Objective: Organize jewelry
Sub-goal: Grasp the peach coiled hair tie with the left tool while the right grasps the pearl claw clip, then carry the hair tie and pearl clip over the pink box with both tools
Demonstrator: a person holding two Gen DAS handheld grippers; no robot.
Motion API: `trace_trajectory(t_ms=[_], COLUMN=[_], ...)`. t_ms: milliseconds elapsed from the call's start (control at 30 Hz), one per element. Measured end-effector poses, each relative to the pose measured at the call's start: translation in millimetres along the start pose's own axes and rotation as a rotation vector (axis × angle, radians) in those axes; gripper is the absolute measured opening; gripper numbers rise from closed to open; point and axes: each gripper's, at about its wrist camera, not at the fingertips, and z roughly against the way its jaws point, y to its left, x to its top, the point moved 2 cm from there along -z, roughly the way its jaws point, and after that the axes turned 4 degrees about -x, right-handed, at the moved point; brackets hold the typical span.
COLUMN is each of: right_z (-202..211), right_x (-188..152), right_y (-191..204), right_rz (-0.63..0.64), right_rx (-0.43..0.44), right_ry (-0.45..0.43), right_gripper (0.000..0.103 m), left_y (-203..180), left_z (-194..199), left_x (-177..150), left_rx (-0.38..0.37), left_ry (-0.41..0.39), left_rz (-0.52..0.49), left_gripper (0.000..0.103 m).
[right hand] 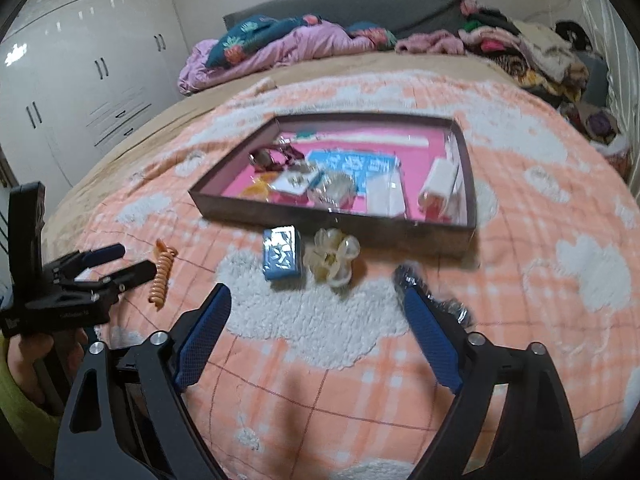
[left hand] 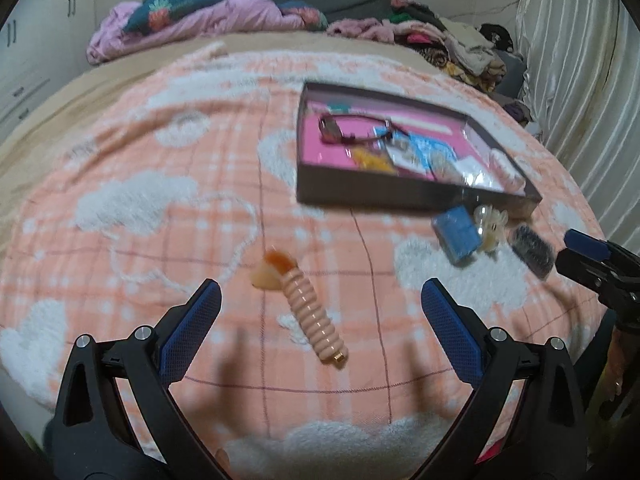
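A dark shallow box [left hand: 400,196] with a pink floor lies on the bed and holds several jewelry pieces and packets; it also shows in the right wrist view [right hand: 332,222]. A peach spiral hair tie [left hand: 314,314] lies just ahead of my open, empty left gripper [left hand: 320,300]; it also shows in the right wrist view [right hand: 160,276]. A blue packet [right hand: 281,253], a cream flower claw clip [right hand: 334,258] and a dark item in clear wrap [right hand: 436,296] lie in front of the box. My right gripper [right hand: 316,300] is open and empty, its right finger next to the dark item.
The bed is covered by an orange plaid blanket [right hand: 520,248] with white fluffy clouds. Piles of clothes [right hand: 520,52] and a pink quilt [right hand: 280,52] lie at the headboard. White wardrobes [right hand: 80,80] stand left, a curtain [left hand: 580,80] right.
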Motion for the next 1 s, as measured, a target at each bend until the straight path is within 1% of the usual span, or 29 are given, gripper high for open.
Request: trace_trajectory(t_ms=[67,100,167,200,233,267,333,367,400,433,467,500,533,600,767,900,967,1000], right_z=[-8,-13,-20,-22,-27,-30,-37,-43,-46,-50,-53,-56,-60,-66,-75,-81,-83,-82], right_x=[-1,-1,0,2,3,4,6,8,9,10,11,13,15,16,24,27,27,27], right_y=[-3,-4,-6,-7,-8,-9,-9,-9,-9,-10,-11,-12,-13,-15,-20,-29,-29,-29], right_rz=[-0.032,-0.052,-0.086,-0.098,-0.117,-0.13,-0.155,-0.164,-0.169,-0.179,-0.189,-0.2,-0.216,-0.241,-0.292,-0.345,-0.349,-0.344], right_rx=[0.008,0.013,0.021,0.025,0.031,0.034,0.047,0.044,0.041,0.037,0.034,0.031,0.027,0.025,0.02,0.048,0.066,0.072], right_ry=[0.019,0.027,0.037,0.041,0.05,0.056,0.07,0.079,0.083,0.089,0.093,0.097,0.1,0.103,0.094,0.104,0.105,0.102], right_gripper=[0.079,0.076,0.073,0.071,0.07,0.067,0.062,0.059,0.056,0.055,0.053,0.052,0.051,0.051,0.05,0.042,0.038,0.038], left_y=[-1,-3,-5,-6,-6,-7,-7,-7,-8,-8,-7,-7,-7,-5,-7,-11,-12,-13], left_z=[-6,-11,-15,-19,-21,-24,-31,-33,-34,-34,-34,-34,-34,-34,-27,-21,-17,-15], left_x=[-4,-7,-9,-10,-11,-12,-16,-16,-17,-17,-16,-15,-15,-13,-10,-6,-4,-2], left_rx=[-0.007,-0.014,-0.021,-0.023,-0.025,-0.028,-0.032,-0.026,-0.018,-0.014,-0.013,-0.01,-0.009,-0.017,-0.048,-0.053,-0.056,-0.058], left_ry=[0.01,0.021,0.028,0.034,0.037,0.042,0.059,0.062,0.061,0.059,0.055,0.052,0.05,0.043,0.015,-0.012,-0.023,-0.03], left_rz=[-0.004,-0.007,-0.017,-0.022,-0.023,-0.023,-0.027,-0.032,-0.04,-0.044,-0.047,-0.049,-0.051,-0.049,-0.055,-0.069,-0.068,-0.067], left_gripper=[0.093,0.092,0.088,0.085,0.08,0.077,0.063,0.061,0.057,0.049,0.045,0.036,0.024,0.012,0.011,0.011,0.011,0.011])
